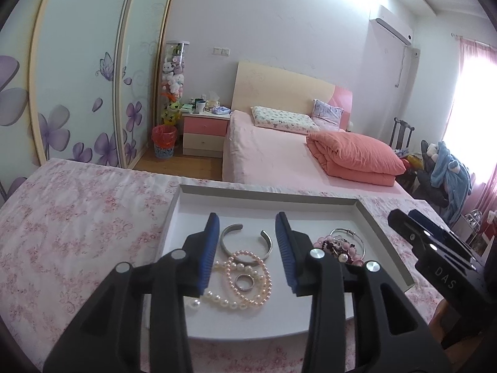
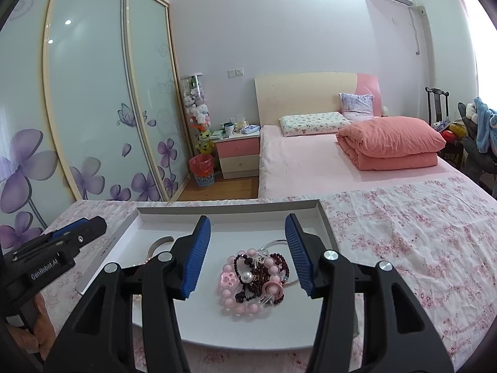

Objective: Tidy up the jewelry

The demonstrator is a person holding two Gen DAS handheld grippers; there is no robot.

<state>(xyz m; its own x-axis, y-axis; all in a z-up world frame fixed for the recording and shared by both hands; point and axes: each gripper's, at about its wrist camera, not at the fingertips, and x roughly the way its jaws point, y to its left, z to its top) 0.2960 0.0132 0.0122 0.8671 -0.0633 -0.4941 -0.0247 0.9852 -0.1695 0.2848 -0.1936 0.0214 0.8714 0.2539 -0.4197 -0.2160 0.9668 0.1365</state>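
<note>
Jewelry lies in a shallow white tray (image 1: 186, 205) on a floral cloth (image 1: 77, 223). Left gripper (image 1: 247, 233): jaws apart, empty, above a silver cuff (image 1: 245, 242), pearl strands (image 1: 248, 279) and a ring (image 1: 245, 281). Right gripper (image 2: 248, 242): jaws apart, empty, above a heap of pink and dark-red bead bracelets (image 2: 248, 279), at 3 o'clock from the cuff.

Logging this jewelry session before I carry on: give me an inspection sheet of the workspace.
Surface: floral cloth, white tray on it.
Job's things: silver cuff, pearl strands, ring on the tray's left; tangled pink and dark beads on its right.
Clutter: nothing seen.
Grippers: left tongs open over the pearls; right tongs open over the tangle.
Cables: nothing seen.
Surroundings: bed, wardrobe.
</note>
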